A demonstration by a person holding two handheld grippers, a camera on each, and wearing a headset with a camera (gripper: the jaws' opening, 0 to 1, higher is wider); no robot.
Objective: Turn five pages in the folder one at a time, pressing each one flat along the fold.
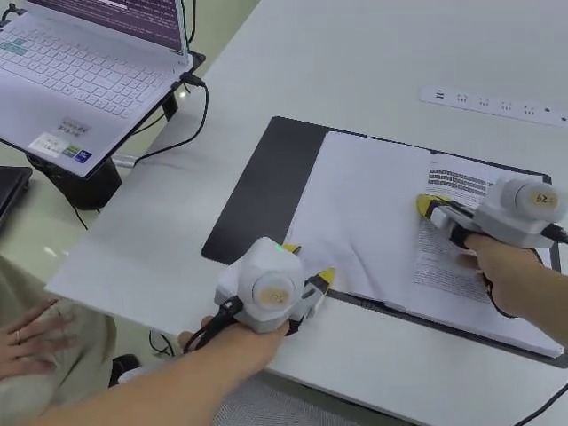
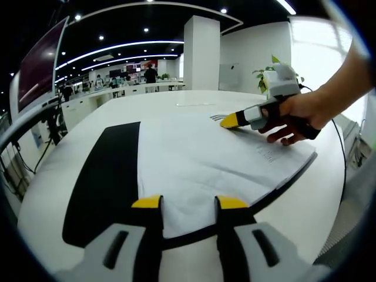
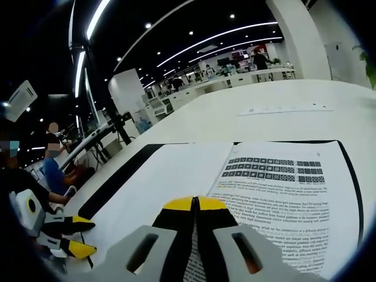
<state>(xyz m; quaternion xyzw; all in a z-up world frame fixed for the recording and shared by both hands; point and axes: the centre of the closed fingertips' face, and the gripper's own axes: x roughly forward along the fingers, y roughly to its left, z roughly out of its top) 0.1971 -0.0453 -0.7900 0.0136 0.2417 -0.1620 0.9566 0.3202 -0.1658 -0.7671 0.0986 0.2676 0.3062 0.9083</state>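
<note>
The folder lies open on the white table, its black cover [image 1: 257, 191] at the left. A blank white page [image 1: 364, 213] lies over the middle, and a printed page [image 1: 448, 257] lies at the right. My left gripper [image 1: 309, 263] is at the folder's near edge, open, with its yellow tips [image 2: 147, 202] either side of the blank page's edge [image 2: 188, 217]. My right gripper [image 1: 429, 206] is shut. Its yellow tips [image 3: 194, 204] rest on the printed page [image 3: 276, 194] near the fold. From the left gripper view, the right gripper [image 2: 235, 120] sits on the far pages.
A laptop [image 1: 80, 71] stands on a stand at the back left, with a black cable [image 1: 182, 124] running onto the table. A white power strip [image 1: 493, 105] lies at the back right. Another person's hand [image 1: 31, 333] shows at the lower left.
</note>
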